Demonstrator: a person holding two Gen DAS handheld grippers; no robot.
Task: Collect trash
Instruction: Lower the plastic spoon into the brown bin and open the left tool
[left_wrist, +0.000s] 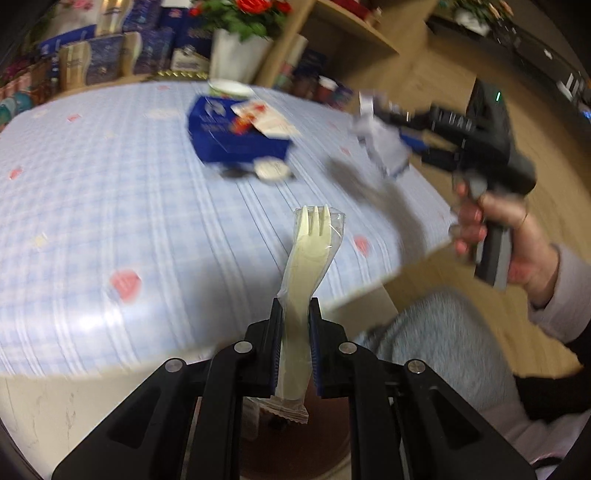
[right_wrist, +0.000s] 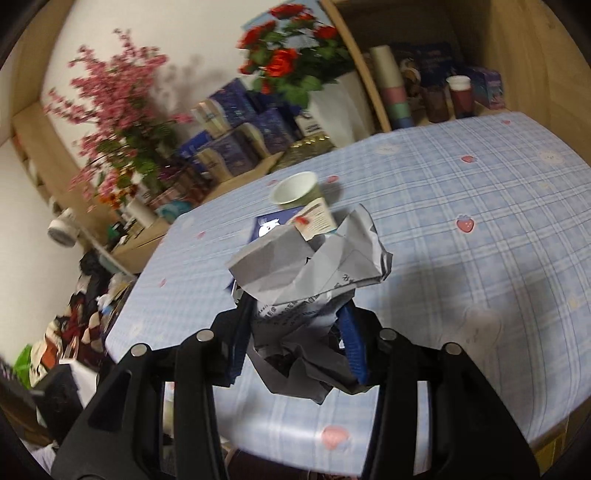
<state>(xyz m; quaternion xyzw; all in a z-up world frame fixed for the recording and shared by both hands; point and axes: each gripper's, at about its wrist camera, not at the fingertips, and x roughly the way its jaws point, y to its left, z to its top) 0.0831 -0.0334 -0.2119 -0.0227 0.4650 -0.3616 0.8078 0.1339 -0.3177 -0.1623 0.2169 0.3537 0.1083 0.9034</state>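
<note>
In the left wrist view my left gripper (left_wrist: 295, 306) is shut on a pale plastic fork in a clear wrapper (left_wrist: 314, 236), tines pointing away, above the near edge of the blue checked table (left_wrist: 110, 184). A hand carries my right gripper (left_wrist: 402, 133) at the right, off the table's edge, shut on a crumpled grey paper (left_wrist: 380, 144). The right wrist view shows that paper (right_wrist: 310, 266) bulging out between the pads of the right gripper (right_wrist: 295, 314), above the table (right_wrist: 461, 184).
A blue box (left_wrist: 236, 136) with a red-and-white packet (left_wrist: 258, 116) on it lies mid-table, a round white lid (left_wrist: 273, 170) beside it. A paper cup (right_wrist: 295, 188) lies on its side behind the box (right_wrist: 266, 225). Flower vases and boxes line the far side. A grey-trousered knee (left_wrist: 436, 339) is at the lower right.
</note>
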